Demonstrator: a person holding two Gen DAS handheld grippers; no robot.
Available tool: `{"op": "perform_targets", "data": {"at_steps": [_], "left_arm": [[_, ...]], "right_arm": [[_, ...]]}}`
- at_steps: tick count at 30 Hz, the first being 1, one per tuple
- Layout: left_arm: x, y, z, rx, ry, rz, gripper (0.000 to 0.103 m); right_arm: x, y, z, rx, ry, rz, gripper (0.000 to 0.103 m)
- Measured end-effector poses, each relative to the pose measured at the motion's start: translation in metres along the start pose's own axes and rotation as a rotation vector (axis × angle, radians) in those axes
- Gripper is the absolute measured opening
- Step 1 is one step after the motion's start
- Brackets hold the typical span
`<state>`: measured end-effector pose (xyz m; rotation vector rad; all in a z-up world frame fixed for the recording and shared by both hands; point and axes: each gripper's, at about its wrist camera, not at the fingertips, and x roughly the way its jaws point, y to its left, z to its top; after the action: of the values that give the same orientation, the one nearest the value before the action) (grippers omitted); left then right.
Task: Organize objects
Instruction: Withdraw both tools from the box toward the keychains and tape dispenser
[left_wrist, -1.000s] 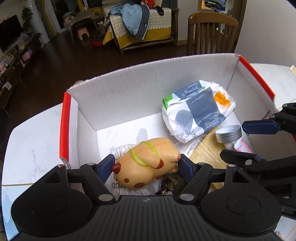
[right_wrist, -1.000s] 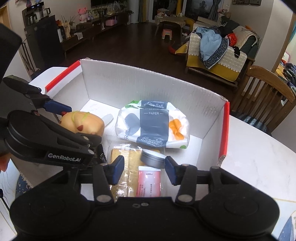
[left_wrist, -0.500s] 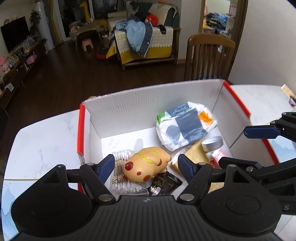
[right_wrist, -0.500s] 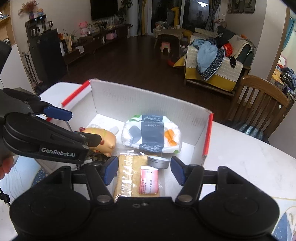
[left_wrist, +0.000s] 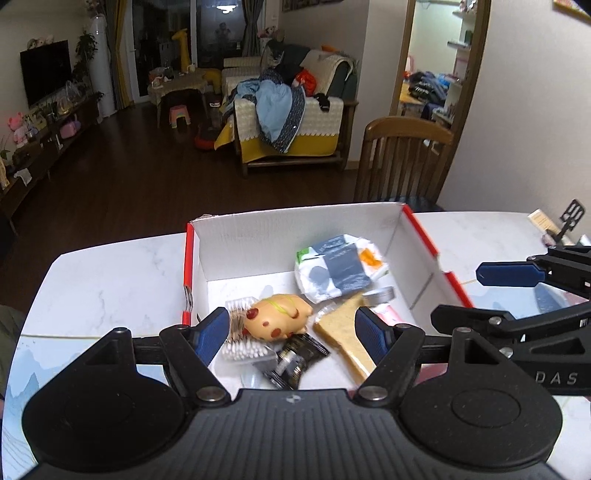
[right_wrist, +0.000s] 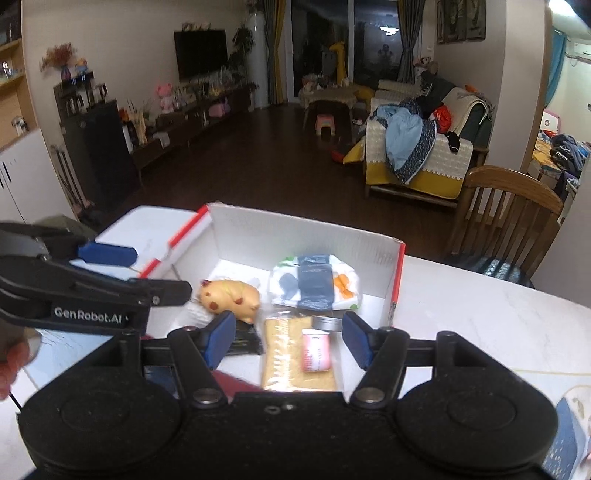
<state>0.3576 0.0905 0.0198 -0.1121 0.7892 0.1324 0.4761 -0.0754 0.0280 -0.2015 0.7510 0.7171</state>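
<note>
1. Your main risk is knocking the white box (left_wrist: 258, 236): both tongs hang over its near edge, and a careless sweep of either one could catch a red-edged side wall and shove the box across the table (left_wrist: 110, 266).
2. The two tongs sit close together. The right tongs' fingers reach in just to the right of your left tongs, so a sideways move could clash them.
3. The box is crowded. The orange toy (left_wrist: 279, 317) lies between and just beyond the left fingers, resting on the cotton swab pack (left_wrist: 242, 349), with a dark wrapper (left_wrist: 299, 360) beside it. Reaching back in could snag the wrong item or tip the toy off.
4. The left tongs (left_wrist: 291, 332) stand wide apart and hold nothing; the toy lies below them in the box, clear of both pads.
5. The right tongs (right_wrist: 288, 338) are also released, jaws spread with nothing pressed between them. Beyond them lie the bread slice (right_wrist: 284, 354), the pink packet (right_wrist: 316, 350) and the small tin (right_wrist: 327, 323), with the tissue pack (right_wrist: 314, 284) farther back.
</note>
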Motion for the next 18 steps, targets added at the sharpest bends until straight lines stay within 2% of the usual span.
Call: {"op": "perform_targets", "data": {"at_steps": [15, 18], "left_arm": [[-0.073, -0.005, -0.04, -0.002, -0.071, -0.028, 0.074], [-0.083, -0.004, -0.05, -0.001, -0.08, -0.029, 0.082]], "right_arm": [[-0.065, 0.041, -0.033, 0.018, -0.082, 0.024, 0.074], [-0.074, 0.048, -0.04, 0.027, -0.089, 0.026, 0.076]]}}
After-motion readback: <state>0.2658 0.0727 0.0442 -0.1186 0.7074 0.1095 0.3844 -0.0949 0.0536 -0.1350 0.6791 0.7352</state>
